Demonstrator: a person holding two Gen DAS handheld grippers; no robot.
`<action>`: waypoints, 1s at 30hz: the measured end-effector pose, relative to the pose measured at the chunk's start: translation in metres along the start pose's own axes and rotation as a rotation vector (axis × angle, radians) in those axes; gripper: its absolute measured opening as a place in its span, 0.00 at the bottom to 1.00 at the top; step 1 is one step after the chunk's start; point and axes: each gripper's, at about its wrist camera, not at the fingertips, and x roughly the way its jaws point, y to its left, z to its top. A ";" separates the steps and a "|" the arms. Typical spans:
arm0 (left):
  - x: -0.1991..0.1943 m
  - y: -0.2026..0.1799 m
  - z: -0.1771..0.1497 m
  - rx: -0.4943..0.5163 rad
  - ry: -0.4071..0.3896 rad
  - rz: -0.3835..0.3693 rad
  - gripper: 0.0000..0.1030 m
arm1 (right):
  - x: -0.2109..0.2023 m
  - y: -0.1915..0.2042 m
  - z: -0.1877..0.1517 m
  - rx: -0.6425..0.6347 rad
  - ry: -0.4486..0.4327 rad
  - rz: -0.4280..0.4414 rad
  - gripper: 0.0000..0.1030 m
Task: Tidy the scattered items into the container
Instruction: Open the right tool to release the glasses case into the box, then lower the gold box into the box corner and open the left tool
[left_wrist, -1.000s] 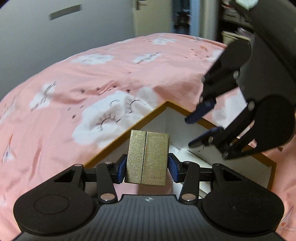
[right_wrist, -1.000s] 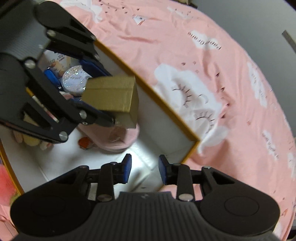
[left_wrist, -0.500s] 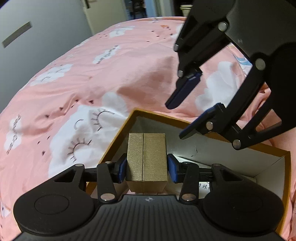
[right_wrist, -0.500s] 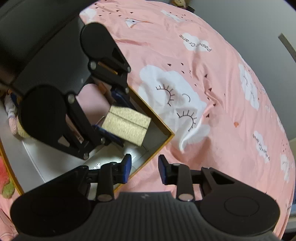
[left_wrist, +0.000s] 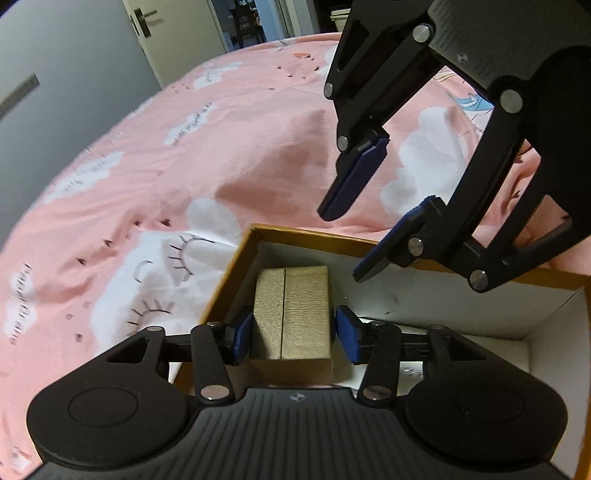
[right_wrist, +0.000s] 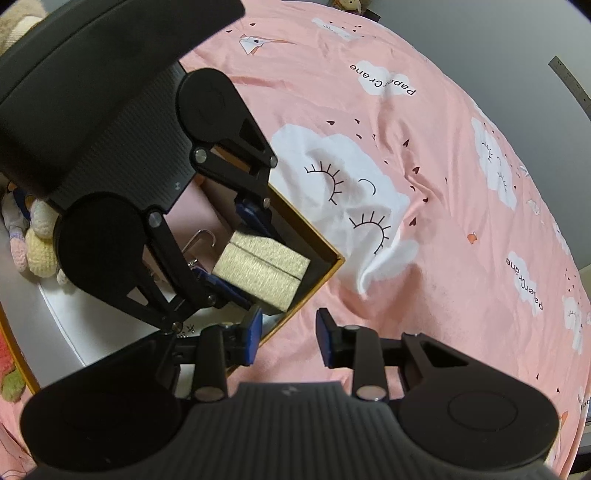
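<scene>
My left gripper (left_wrist: 293, 334) stands around a small gold box (left_wrist: 291, 314), down in the far left corner of the open container (left_wrist: 306, 234), a white-lined box with an orange rim. The right pad (left_wrist: 347, 334) shows a narrow gap to the box; the left pad touches it. In the right wrist view the gold box (right_wrist: 262, 269) sits between the left gripper's fingers inside the container's corner (right_wrist: 325, 269). My right gripper (right_wrist: 288, 336) is open and empty, above the container's rim; it also shows in the left wrist view (left_wrist: 354, 232).
The container lies on a pink bedspread (left_wrist: 184, 166) with white clouds. Inside it are a pink item (right_wrist: 192, 206), a metal hook (right_wrist: 201, 240) and crocheted toys (right_wrist: 33, 240). A door (left_wrist: 155, 33) stands beyond the bed.
My left gripper has lowered the gold box deeper into the container's corner and its jaws have widened slightly. My right gripper has drawn back over the rim towards the bedspread.
</scene>
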 end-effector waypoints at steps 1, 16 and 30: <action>-0.002 -0.001 0.000 0.009 0.001 0.007 0.55 | 0.000 0.000 0.000 0.000 0.000 -0.002 0.32; -0.024 0.009 -0.046 -0.097 0.165 0.025 0.28 | 0.006 0.019 0.022 -0.123 -0.040 -0.006 0.33; -0.018 0.019 -0.080 -0.173 0.263 0.052 0.17 | 0.046 0.052 0.044 -0.317 0.019 -0.037 0.33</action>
